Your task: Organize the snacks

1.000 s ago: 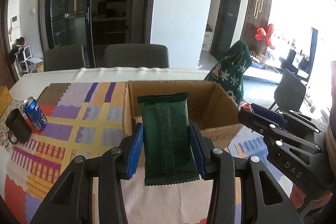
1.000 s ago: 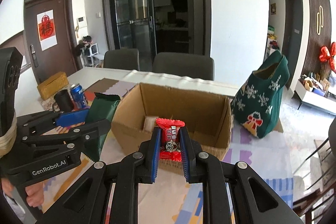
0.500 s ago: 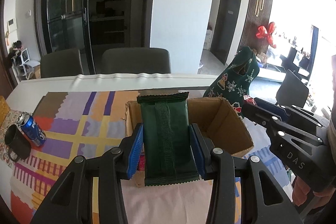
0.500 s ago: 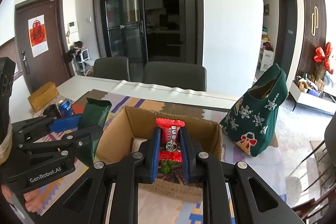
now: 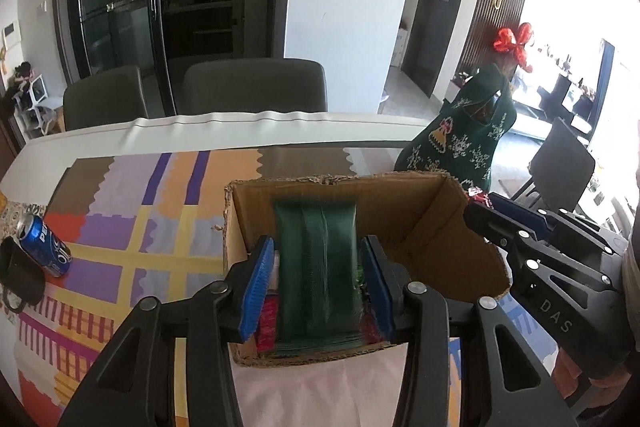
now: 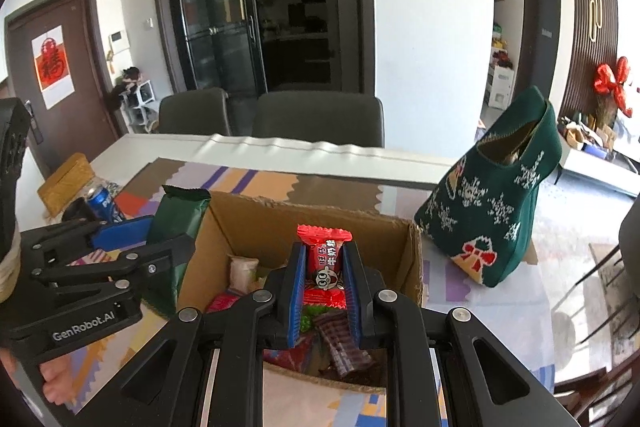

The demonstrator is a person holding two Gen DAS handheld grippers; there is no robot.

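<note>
**Two wrapped snacks held over an open cardboard box**

The left gripper (image 5: 318,281) hangs above the cardboard box (image 5: 452,227) with the dark green snack packet (image 5: 316,267) upright between its blue pads (image 5: 256,291). Its jaws are opening; a narrow gap shows on each side of the packet, so the pads no longer appear to press it. The right gripper (image 6: 323,293) is pressed together on a small red candy wrapper (image 6: 324,267), pinched across its middle with the crimped top free above the fingers. Beneath it the box already holds several wrapped snacks. A green Christmas stocking (image 6: 500,223) stands beside the box on the patchwork tablecloth (image 5: 132,227); a blue soda can (image 5: 42,245) lies well apart at the left.

Handling, as a judgement: both snacks look light, with thin, slick, crinkly film that yields under pressure. The green packet is best taken across its flat faces at mid-length; the candy across its filled centre, never by the crimped ends, which would slip or tear.
</note>
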